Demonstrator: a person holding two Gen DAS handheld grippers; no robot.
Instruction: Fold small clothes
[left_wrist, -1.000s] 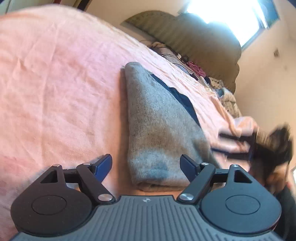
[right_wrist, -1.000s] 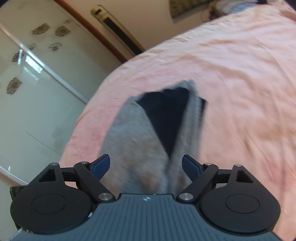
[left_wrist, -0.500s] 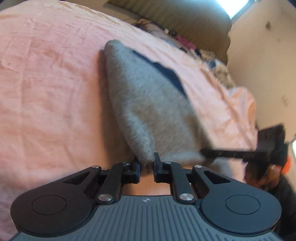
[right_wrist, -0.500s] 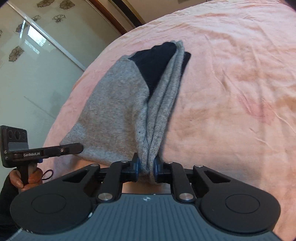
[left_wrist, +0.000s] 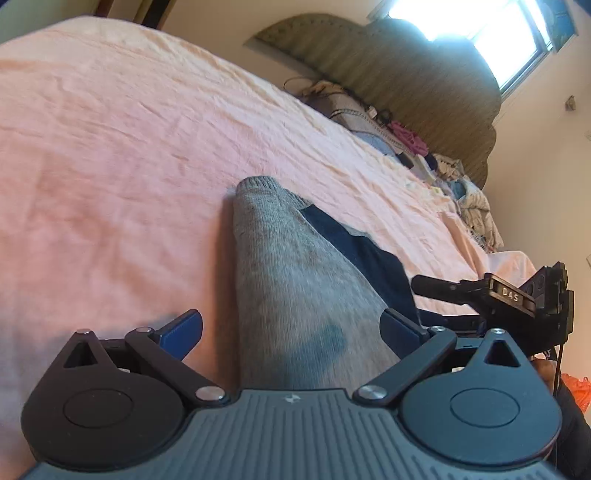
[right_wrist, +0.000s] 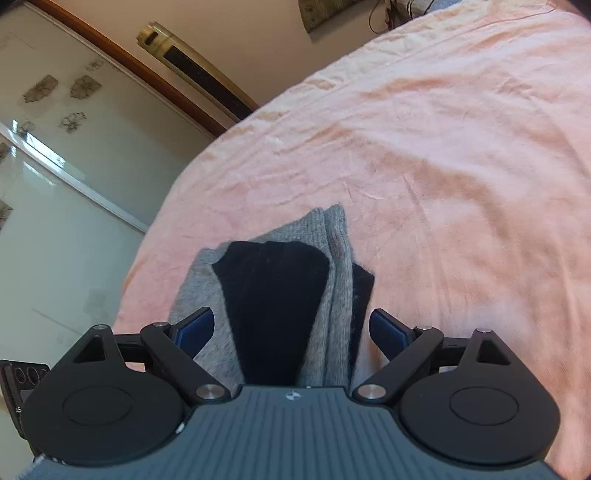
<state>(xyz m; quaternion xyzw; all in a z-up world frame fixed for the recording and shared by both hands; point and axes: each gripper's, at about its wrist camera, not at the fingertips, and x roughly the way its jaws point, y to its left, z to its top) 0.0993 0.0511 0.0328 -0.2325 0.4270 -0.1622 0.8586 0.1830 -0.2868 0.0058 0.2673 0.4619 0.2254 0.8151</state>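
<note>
Left tongs (left_wrist: 291, 326): jaws spread wide and opening, released; the pads clear the cloth between them. Right tongs (right_wrist: 291, 328): likewise opening, nothing gripped, cloth between the pads. One folded grey garment (left_wrist: 295, 291) with a dark panel lies on the pink bed (left_wrist: 110, 166), just ahead of both tools. Count: two tongs, one garment, one bed.

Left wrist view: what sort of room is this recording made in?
Most likely a home bedroom. A wide bed under a pink sheet carries the grey garment, an arched padded headboard stands under a bright window, and loose clothes are heaped beside it.
</note>
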